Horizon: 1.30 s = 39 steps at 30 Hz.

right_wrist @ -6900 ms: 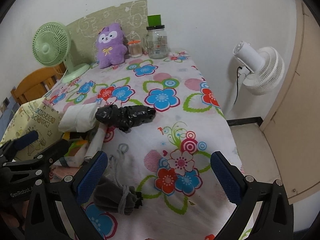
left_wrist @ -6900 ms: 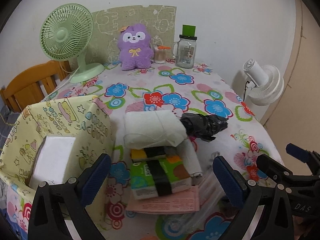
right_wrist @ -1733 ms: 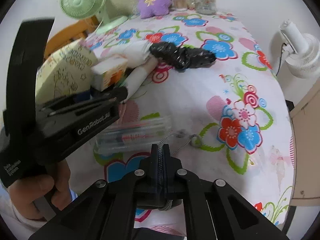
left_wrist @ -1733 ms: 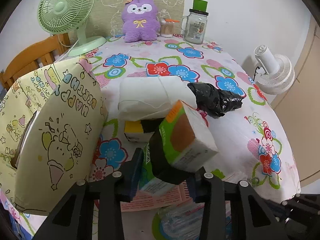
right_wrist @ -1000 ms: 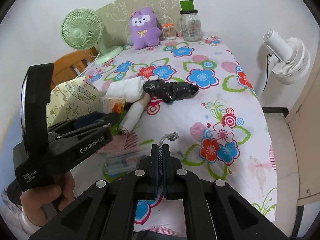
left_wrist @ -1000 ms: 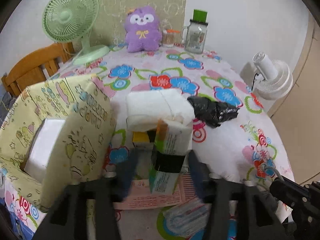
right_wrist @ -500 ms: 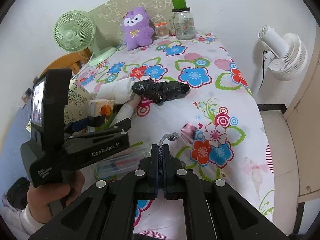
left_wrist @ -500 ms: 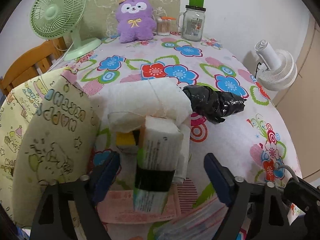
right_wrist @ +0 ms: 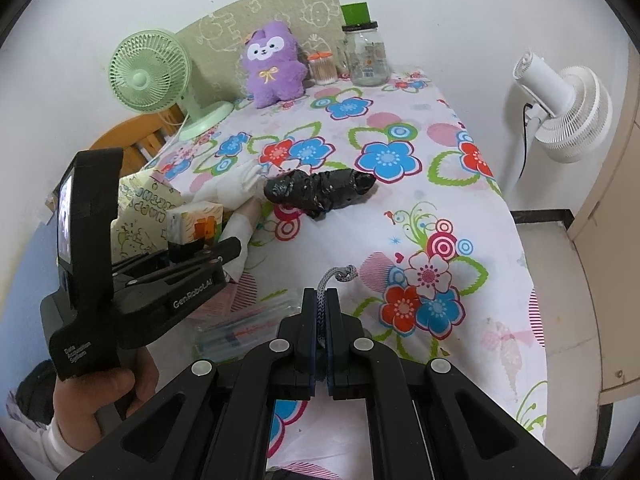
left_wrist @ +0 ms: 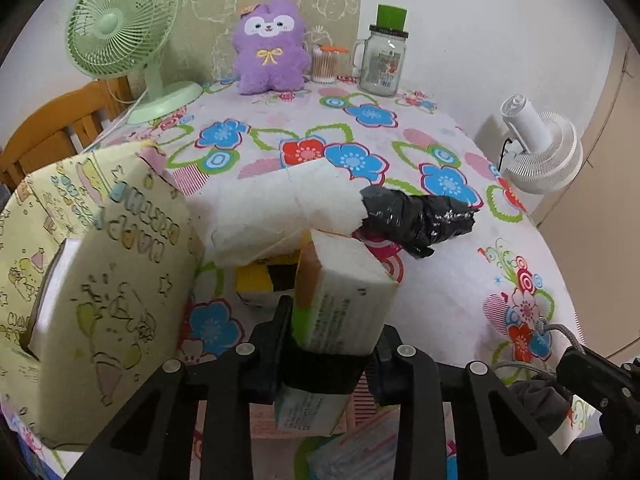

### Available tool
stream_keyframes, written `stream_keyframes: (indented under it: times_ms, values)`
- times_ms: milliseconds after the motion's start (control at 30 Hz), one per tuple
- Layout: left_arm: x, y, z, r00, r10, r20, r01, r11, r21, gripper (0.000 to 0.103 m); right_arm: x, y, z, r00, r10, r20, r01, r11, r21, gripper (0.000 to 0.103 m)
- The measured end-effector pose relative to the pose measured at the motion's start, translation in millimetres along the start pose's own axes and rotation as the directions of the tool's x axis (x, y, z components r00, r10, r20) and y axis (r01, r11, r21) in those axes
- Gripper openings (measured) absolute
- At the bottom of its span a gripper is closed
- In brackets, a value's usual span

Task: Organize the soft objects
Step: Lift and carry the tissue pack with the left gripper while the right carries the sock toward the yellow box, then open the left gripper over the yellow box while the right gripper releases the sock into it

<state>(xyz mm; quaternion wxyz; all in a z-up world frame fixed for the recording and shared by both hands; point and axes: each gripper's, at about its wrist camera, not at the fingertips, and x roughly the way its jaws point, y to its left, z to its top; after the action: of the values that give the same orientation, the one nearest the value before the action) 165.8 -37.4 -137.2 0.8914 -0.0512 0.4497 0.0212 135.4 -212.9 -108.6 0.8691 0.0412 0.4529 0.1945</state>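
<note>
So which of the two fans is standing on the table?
The green fan, at the table's far left corner beside the purple plush. The white fan stands off the table, past its right edge.

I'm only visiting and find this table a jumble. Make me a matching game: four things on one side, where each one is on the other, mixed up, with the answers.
Things:
1. tissue pack
2. grey cord
3. purple plush toy
4. black plastic bundle

Places:
A. at the far end of the table, by the wall
B. between the fingers of the left gripper, whose jaws are closing
C. lying on the tablecloth beside a white bundle
D. pinched in the shut right gripper

Pairs: 1-B, 2-D, 3-A, 4-C
</note>
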Motion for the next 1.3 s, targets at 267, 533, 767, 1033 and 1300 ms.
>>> stream_keyframes:
  times_ms: [267, 533, 767, 1033, 1300]
  values:
    - [-24.8, 7.2, 5.4, 0.999, 0.004, 0.047, -0.003, 1.000, -0.010, 0.031, -14.2, 12.6, 6.5, 0.999, 0.013, 0.041, -0.012, 1.000, -0.022, 0.006]
    - [-61.2, 17.9, 11.4, 0.993, 0.021, 0.116, -0.019, 1.000, -0.021, 0.032, -33.2, 38.2, 20.6, 0.993, 0.053, 0.101, -0.045, 0.996, -0.077, 0.006]
    - [-93.1, 30.5, 16.9, 0.982, 0.046, 0.181, -0.039, 0.998, -0.041, 0.032, -50.7, 66.4, 34.8, 0.983, 0.101, 0.155, -0.080, 0.987, -0.139, 0.006]
    - [-121.0, 57.6, 20.8, 0.968, 0.093, 0.232, -0.075, 0.994, -0.084, 0.032, -57.1, 102.3, 50.0, 0.968, 0.172, 0.183, -0.133, 0.969, -0.207, 0.006]
    - [-137.1, 93.4, 24.9, 0.952, 0.156, 0.264, -0.121, 0.982, -0.142, 0.033, -52.0, 150.6, 74.9, 0.948, 0.255, 0.191, -0.191, 0.935, -0.299, 0.006]
